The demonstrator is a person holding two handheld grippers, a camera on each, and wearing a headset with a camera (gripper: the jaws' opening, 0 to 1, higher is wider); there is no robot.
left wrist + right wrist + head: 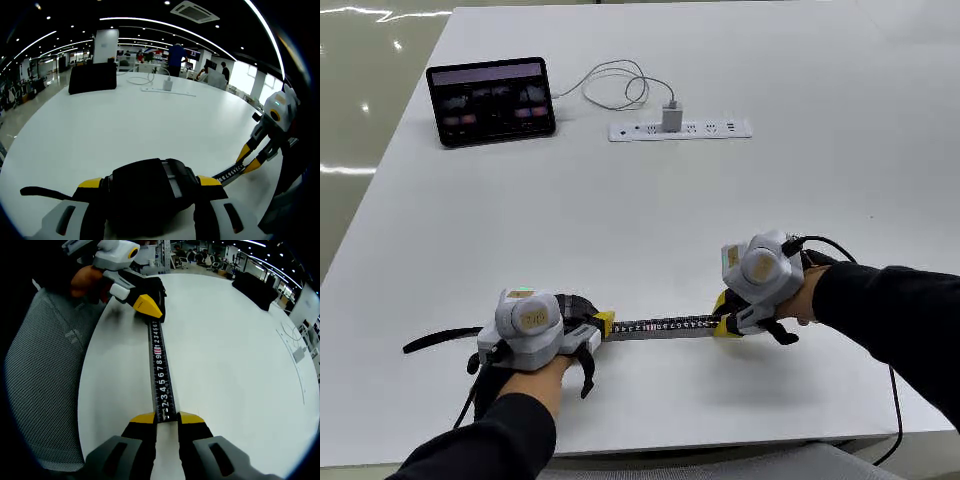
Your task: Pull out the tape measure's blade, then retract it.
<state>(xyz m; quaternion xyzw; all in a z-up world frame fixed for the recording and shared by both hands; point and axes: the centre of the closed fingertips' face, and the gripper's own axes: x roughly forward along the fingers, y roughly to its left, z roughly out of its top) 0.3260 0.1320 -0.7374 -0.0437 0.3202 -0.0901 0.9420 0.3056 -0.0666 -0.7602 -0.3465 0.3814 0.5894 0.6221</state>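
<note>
left gripper [151, 181] clenched on tape measure case [145, 210] | right gripper [167, 419] pinched blade [159, 365] tip | blade lay on tabletop [650, 210], axis 9-to-3 in head view | case at 12 o'clock from right jaws

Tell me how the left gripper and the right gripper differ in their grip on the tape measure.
The left gripper clamps the black case; the right gripper pinches the blade at its end. The left gripper's jaws stand wide apart, the right gripper's nearly together. Both have yellow-tipped jaws and sit low over the white table.
</note>
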